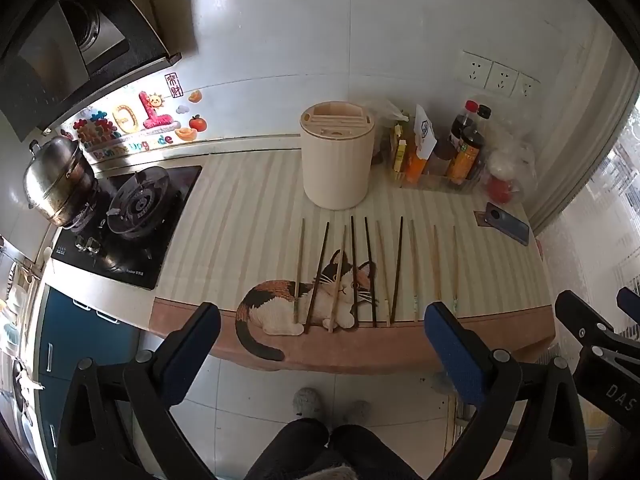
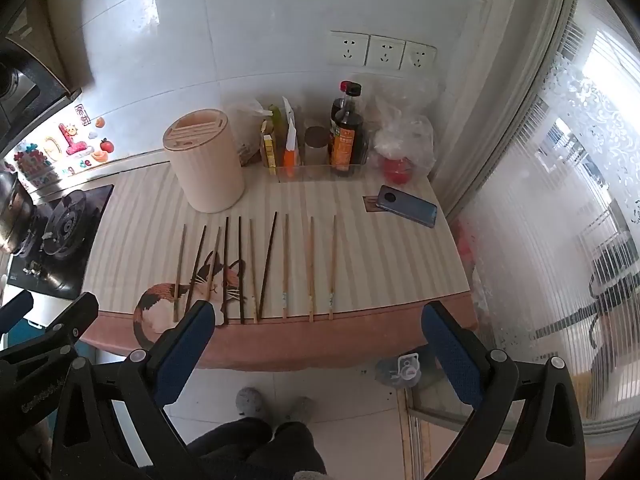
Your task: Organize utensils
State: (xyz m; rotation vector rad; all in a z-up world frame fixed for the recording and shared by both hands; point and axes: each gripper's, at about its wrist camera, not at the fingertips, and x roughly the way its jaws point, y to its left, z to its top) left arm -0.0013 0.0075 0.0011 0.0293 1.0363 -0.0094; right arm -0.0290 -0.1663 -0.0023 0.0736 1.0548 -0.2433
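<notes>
Several chopsticks point(image 1: 397, 270), some dark and some pale wood, lie side by side in a row on a striped mat point(image 1: 240, 220) with a cat picture. Behind them stands a cream cylindrical utensil holder point(image 1: 336, 160) with a slotted top. My left gripper point(image 1: 322, 312) hangs open above the counter's front edge, short of the chopsticks, with nothing between its fingers. The right wrist view shows the same chopsticks point(image 2: 268, 265) and holder point(image 2: 204, 160). My right gripper point(image 2: 319, 308) is likewise open and empty, level with the row's right half.
A gas stove point(image 1: 136, 208) with a steel pot point(image 1: 56, 180) sits to the left. Condiment bottles point(image 2: 346, 136) and bags stand at the back right, with a phone point(image 2: 408, 206) near the right edge. A frosted window closes off the right. A person's legs and slippers are below.
</notes>
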